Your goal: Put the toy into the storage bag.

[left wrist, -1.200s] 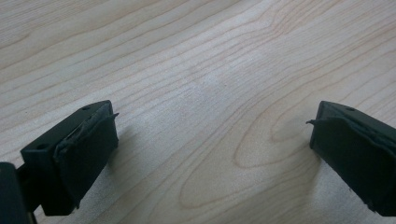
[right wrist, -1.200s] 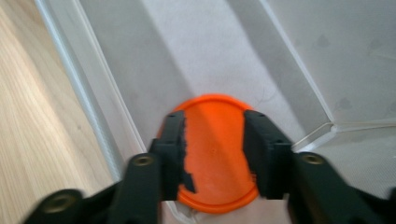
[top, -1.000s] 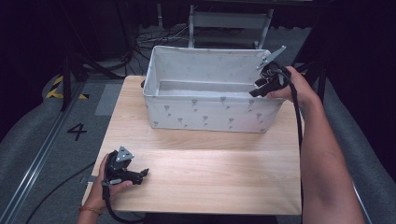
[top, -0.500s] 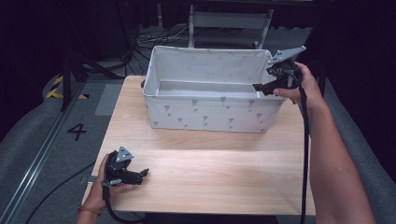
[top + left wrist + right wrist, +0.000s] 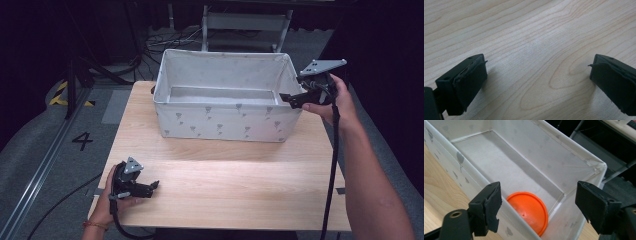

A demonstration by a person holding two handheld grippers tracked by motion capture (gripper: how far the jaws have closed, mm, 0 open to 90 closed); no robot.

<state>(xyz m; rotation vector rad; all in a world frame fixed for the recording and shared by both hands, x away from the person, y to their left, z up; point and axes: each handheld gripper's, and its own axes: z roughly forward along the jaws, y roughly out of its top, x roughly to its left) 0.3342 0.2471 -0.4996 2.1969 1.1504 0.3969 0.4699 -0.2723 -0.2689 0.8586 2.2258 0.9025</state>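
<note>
A white fabric box [image 5: 225, 117] with a grey pattern stands at the back of the wooden table [image 5: 225, 190]. In the right gripper view an orange disc [image 5: 530, 211] lies flat on the floor of the box [image 5: 499, 160], in its near corner. My right gripper [image 5: 289, 98] hovers open at the box's right end, above the rim, with the jaws [image 5: 537, 207] wide apart and nothing between them. My left gripper [image 5: 150, 187] rests open near the table's front left corner; its pads [image 5: 471, 80] frame bare wood.
A metal frame [image 5: 245, 22] and loose cables [image 5: 150, 45] stand on the floor behind the table. Yellow-black tape and a floor mark "4" [image 5: 82, 141] lie to the left. Bare wood stretches between the box and the front edge.
My right gripper has risen and drawn back to the right, from the box's right rim to a spot above and outside it. The left gripper has stayed put.
</note>
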